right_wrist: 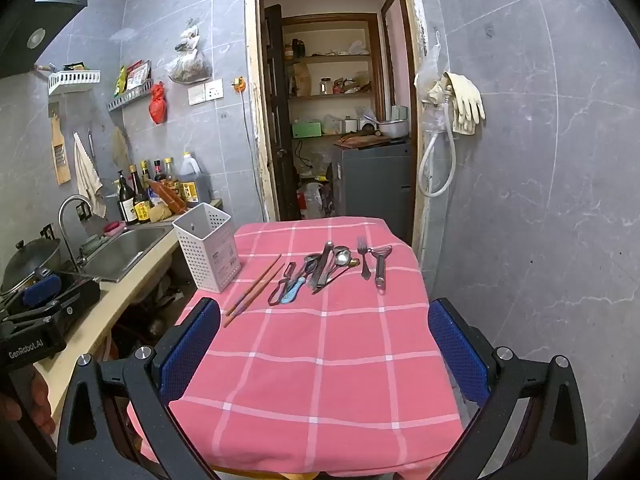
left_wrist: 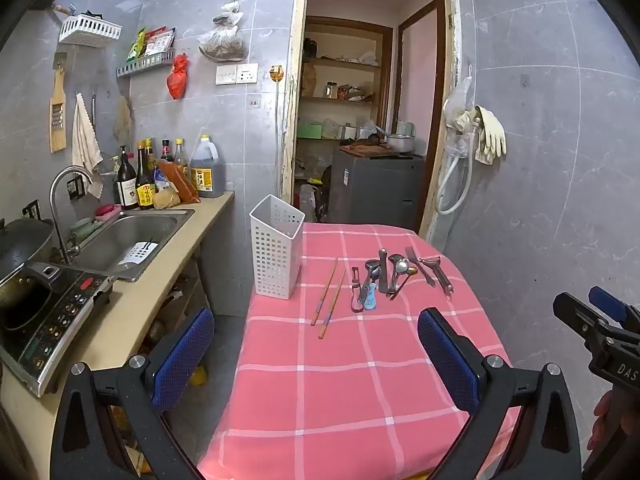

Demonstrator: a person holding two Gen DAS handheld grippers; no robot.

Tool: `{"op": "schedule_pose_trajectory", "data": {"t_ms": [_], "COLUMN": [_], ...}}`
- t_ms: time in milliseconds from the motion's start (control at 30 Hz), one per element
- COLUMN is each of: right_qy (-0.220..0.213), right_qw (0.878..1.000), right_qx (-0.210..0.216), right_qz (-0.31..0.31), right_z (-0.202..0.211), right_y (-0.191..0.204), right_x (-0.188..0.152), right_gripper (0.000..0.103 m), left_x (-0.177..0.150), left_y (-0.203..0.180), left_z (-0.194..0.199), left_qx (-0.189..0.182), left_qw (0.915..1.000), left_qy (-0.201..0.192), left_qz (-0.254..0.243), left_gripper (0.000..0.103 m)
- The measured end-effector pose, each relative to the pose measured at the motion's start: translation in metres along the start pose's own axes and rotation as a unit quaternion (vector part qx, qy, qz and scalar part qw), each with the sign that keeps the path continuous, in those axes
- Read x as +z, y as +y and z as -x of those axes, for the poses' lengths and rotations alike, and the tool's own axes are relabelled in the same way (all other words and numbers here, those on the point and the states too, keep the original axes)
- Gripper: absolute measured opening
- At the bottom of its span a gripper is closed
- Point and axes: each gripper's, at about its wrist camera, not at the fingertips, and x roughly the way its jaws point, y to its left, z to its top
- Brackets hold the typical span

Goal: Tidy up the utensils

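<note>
Table: pink checked cloth-covered table [right_wrist: 320,360]
Far-left corner: white perforated plastic caddy [right_wrist: 208,248], upright
Beside it: two wooden chopsticks [right_wrist: 256,288]
Far centre: clustered metal utensils [right_wrist: 320,270]
Rightmost: metal peeler [right_wrist: 380,266]

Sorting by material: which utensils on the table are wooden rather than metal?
The two chopsticks, lying side by side just right of the white basket; everything else looks metal.

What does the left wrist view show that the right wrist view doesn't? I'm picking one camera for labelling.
Only the left wrist view shows the induction cooker's control panel and the white item in the sink. Only the right wrist view shows the range hood and the holder's label. Both share the white utensil holder, chopsticks, fork, peeler and pink checked tablecloth.
</note>
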Motion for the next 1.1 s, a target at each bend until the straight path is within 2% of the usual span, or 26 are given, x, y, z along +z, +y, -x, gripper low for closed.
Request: {"op": "schedule_pose_trajectory", "data": {"t_ms": [1100], "right_qy": [-0.003], "right_qw": [1.0], "right_qx": [-0.003], "right_qz": [0.002], "right_z": [-0.0017], "right_y": [0.0018], "right_x": [-0.0002], "right_gripper": [0.102], "left_x": [-0.0007], "left_y": [0.0], "left_z": [0.0], "left_qx": [-0.001], "left_qw": [1.0], "left_qy": [-0.004], "left_qz": [0.001], "left_gripper": [0.103]}}
